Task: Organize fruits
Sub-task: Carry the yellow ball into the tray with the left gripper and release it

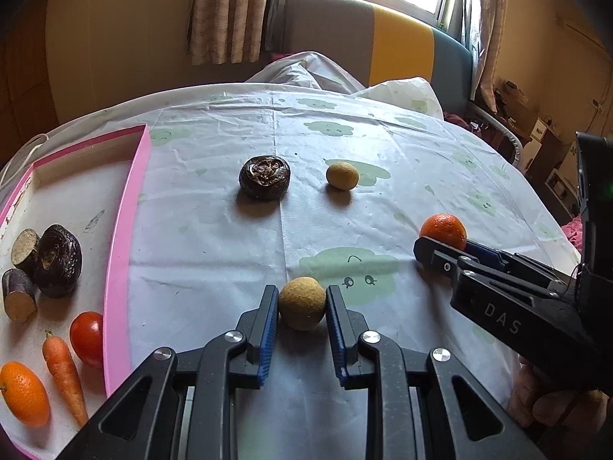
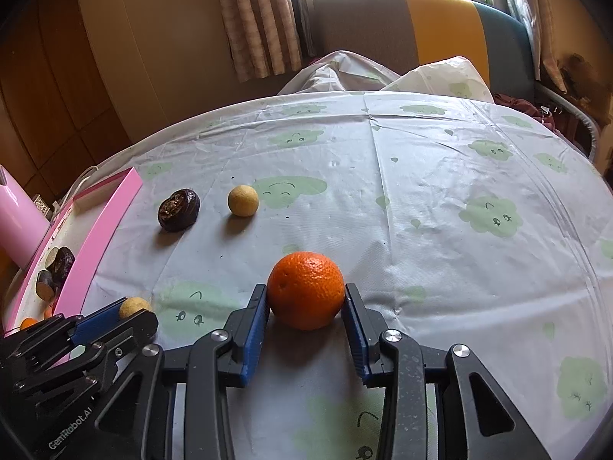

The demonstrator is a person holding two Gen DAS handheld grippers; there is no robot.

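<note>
My left gripper (image 1: 302,304) is shut on a small tan round fruit (image 1: 302,303) that rests on the table; its blue pads touch both sides. The same fruit (image 2: 132,306) shows in the right wrist view inside the left gripper (image 2: 126,312). My right gripper (image 2: 306,299) is shut on an orange (image 2: 305,289), pads against both flanks, the fruit sitting on the cloth. From the left wrist view that orange (image 1: 444,230) peeks above the right gripper (image 1: 446,247). A dark wrinkled fruit (image 1: 264,177) and a second tan fruit (image 1: 342,175) lie farther back.
A pink tray (image 1: 126,230) at the left holds a tomato (image 1: 87,337), a carrot (image 1: 65,375), an orange (image 1: 23,393), another dark fruit (image 1: 59,260) and cut stalk pieces (image 1: 19,295). The white tablecloth (image 2: 440,191) has green cloud prints. A sofa (image 1: 364,34) stands behind the table.
</note>
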